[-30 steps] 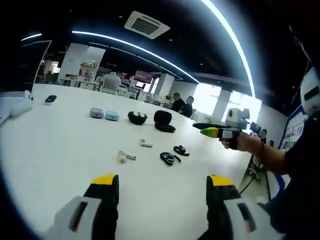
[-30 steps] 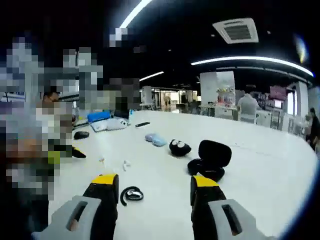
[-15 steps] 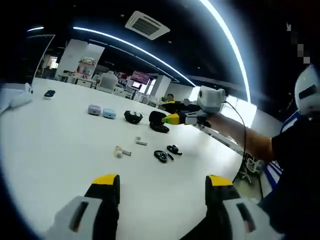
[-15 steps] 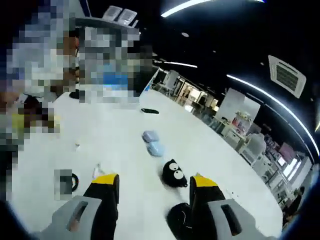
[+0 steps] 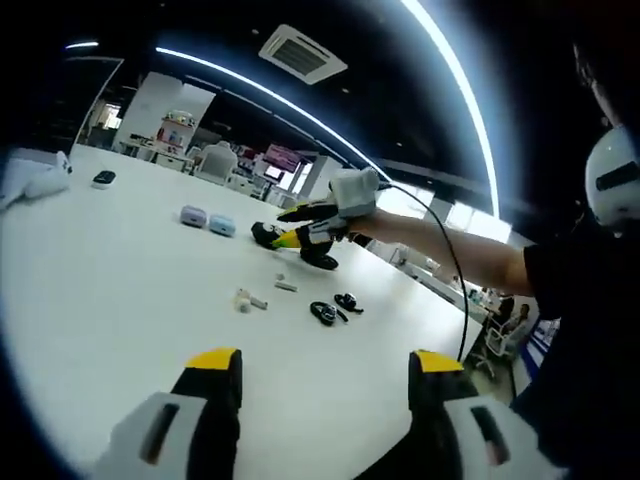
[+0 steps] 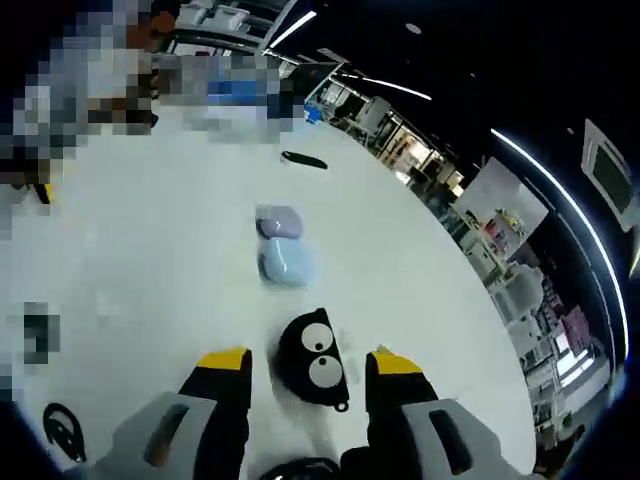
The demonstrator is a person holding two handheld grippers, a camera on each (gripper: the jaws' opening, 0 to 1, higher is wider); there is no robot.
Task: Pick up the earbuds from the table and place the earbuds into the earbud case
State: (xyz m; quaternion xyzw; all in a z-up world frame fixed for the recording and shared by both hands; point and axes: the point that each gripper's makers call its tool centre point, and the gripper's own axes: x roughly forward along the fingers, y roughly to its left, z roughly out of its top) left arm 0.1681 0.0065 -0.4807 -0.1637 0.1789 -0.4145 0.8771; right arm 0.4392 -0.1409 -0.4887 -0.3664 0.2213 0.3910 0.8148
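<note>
Between the spread jaws of the right tongs [image 6: 305, 362] a round black case with cartoon eyes [image 6: 315, 360] is framed, resting on the white table [image 6: 150, 260]; the jaws stand open on either side of it and nothing is held, so the tongs appear to be lined up over that case, perhaps to steady or lift it. Just beyond it, a pale blue case [image 6: 286, 264] and a lilac case [image 6: 277, 222] lie side by side, touching or nearly so. Low to the left of these tongs a black ear-hook earbud [image 6: 62, 432] lies on the table, well apart from the jaws.

The left tongs [image 5: 325, 365] are held back and low over bare table, jaws wide and empty, likely kept in reserve for the earbuds. Ahead of them a pair of black ear-hook earbuds [image 5: 334, 308] lies close together, with two small white earbuds [image 5: 263, 295] a little to the left. Beyond, the right tongs [image 5: 300, 232] are seen reaching over an open black earbud case [image 5: 320, 258]. The earbuds are not yet picked up; whether the black case is the one meant cannot be told.
</note>
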